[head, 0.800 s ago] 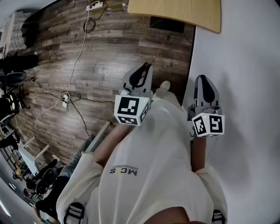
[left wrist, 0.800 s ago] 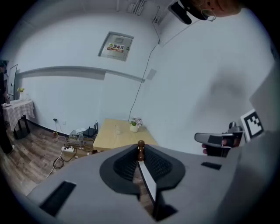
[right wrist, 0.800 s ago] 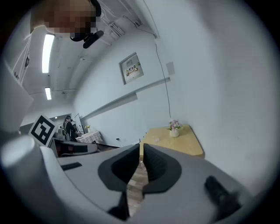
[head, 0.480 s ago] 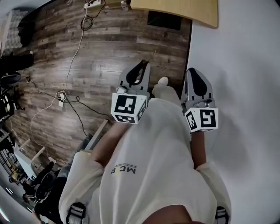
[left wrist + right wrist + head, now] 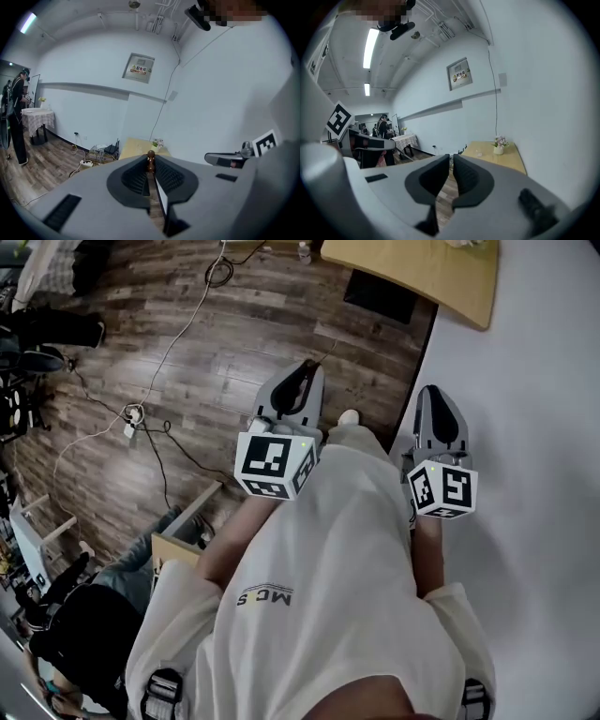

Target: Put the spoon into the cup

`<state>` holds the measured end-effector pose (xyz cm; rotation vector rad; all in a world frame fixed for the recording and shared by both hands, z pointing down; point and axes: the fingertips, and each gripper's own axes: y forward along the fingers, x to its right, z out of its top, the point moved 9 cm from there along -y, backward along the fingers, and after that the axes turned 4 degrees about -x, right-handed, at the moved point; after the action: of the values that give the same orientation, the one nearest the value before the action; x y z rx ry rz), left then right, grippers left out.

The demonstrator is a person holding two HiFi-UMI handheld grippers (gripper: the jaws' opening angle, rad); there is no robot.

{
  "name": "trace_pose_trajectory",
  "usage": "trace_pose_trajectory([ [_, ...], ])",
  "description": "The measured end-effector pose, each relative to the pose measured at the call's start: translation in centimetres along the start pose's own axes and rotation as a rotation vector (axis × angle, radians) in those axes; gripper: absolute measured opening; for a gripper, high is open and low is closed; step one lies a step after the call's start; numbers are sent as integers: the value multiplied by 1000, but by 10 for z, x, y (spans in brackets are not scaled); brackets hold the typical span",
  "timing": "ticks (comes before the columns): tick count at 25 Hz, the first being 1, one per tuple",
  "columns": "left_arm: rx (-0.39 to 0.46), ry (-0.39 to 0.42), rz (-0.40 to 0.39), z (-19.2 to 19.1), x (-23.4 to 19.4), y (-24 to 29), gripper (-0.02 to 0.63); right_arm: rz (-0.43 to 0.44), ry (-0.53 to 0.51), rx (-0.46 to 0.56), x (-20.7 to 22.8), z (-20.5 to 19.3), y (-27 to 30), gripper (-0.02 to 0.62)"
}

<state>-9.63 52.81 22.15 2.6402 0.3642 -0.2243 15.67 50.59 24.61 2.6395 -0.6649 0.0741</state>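
Note:
My left gripper (image 5: 305,371) (image 5: 150,158) is shut on a thin brown handle with a small round knob, the spoon (image 5: 150,161). The knob pokes out past the fingertips, and the bowl end is hidden between the jaws. In the head view a thin stem (image 5: 328,360) sticks out beyond the tip. My right gripper (image 5: 438,395) (image 5: 451,158) is held level beside it, by the white wall, its jaws drawn together with nothing between them. Both are held out in front of the person's body, over the floor. No cup shows in any view.
A wooden table (image 5: 422,277) stands ahead against the white wall (image 5: 544,381), with a small flower vase (image 5: 500,146) on it. Cables and a power strip (image 5: 131,413) lie on the plank floor at left. A person (image 5: 16,117) stands far off by a cloth-covered table.
The head view has shifted a little. The right gripper drifted up and left, then back; the left gripper stays put, still holding the spoon.

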Motion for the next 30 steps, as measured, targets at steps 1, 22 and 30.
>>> trace_pose_trajectory([
  [1, 8, -9, 10, -1, 3, -1, 51, 11, -6, 12, 3, 1, 1, 40],
  [22, 20, -1, 4, 46, -67, 136, 51, 64, -49, -23, 28, 40, 162, 40],
  [30, 27, 22, -78, 137, -162, 211, 51, -7, -10, -31, 15, 113, 277, 40],
])
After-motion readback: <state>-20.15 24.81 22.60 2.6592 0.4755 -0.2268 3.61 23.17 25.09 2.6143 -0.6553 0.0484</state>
